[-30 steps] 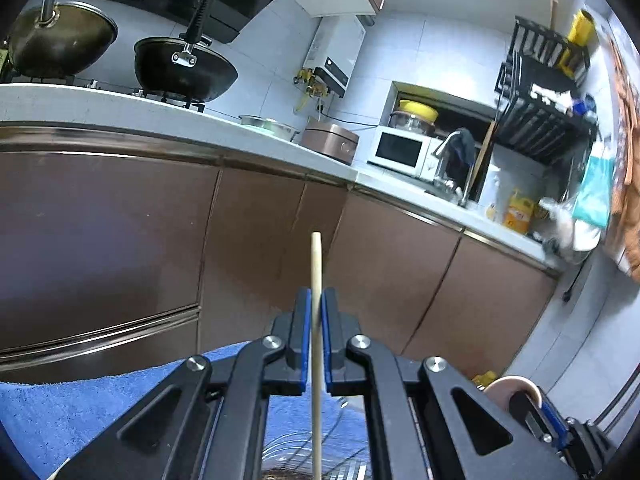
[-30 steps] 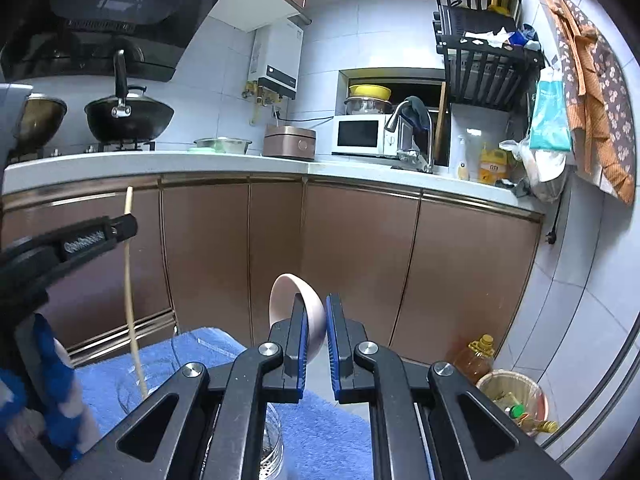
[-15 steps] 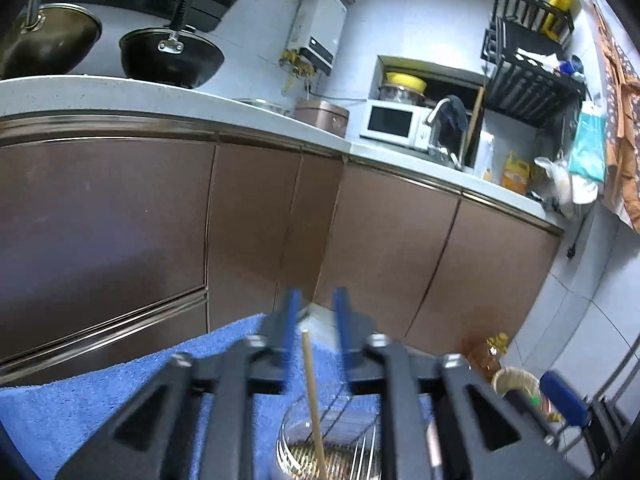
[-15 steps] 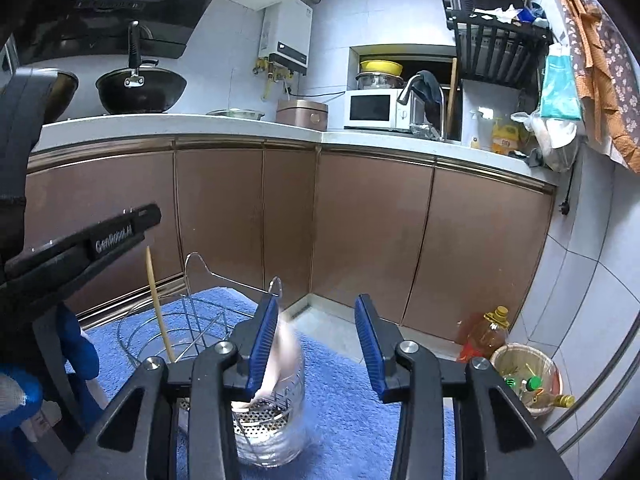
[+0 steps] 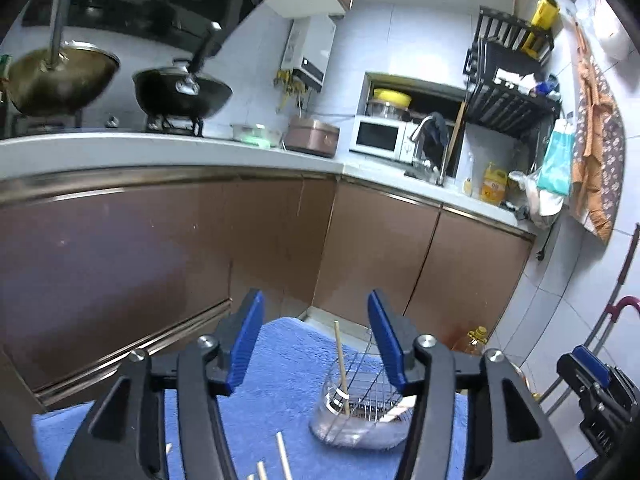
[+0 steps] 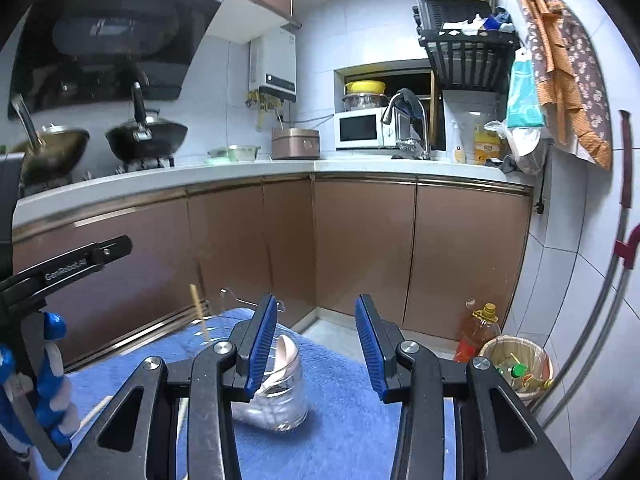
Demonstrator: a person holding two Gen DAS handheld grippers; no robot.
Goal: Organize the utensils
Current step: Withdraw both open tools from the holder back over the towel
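Left wrist view
room: the blue towel [image 5: 280,364] ran to its far edge just short of the brown cabinets [image 5: 160,260], with bare towel to the left of the holder
left gripper [image 5: 316,340]: fingers released and spread wide, they'd just been opening, nothing pinched between them
holder [image 5: 356,408]: clear cup with a wire rack inside, sitting near the towel's far right corner
chopstick [image 5: 341,364]: pale wood, standing tilted in the holder, top poking well above the rim
loose sticks [image 5: 282,456]: a few more pale ones lying flat at the towel's near edge

Right wrist view
room: floor strip between the towel's far edge and the cabinets was open, bin [image 6: 516,364] and oil bottle [image 6: 478,332] off to the right
right gripper [image 6: 316,344]: fingers let go, gap open, jaws had just opened, nothing gripped
spoon [image 6: 286,350]: pale pinkish, resting inside the holder, leaning on the glass wall behind the left finger
chopstick in this view: upright-ish at the holder's left side, blurry
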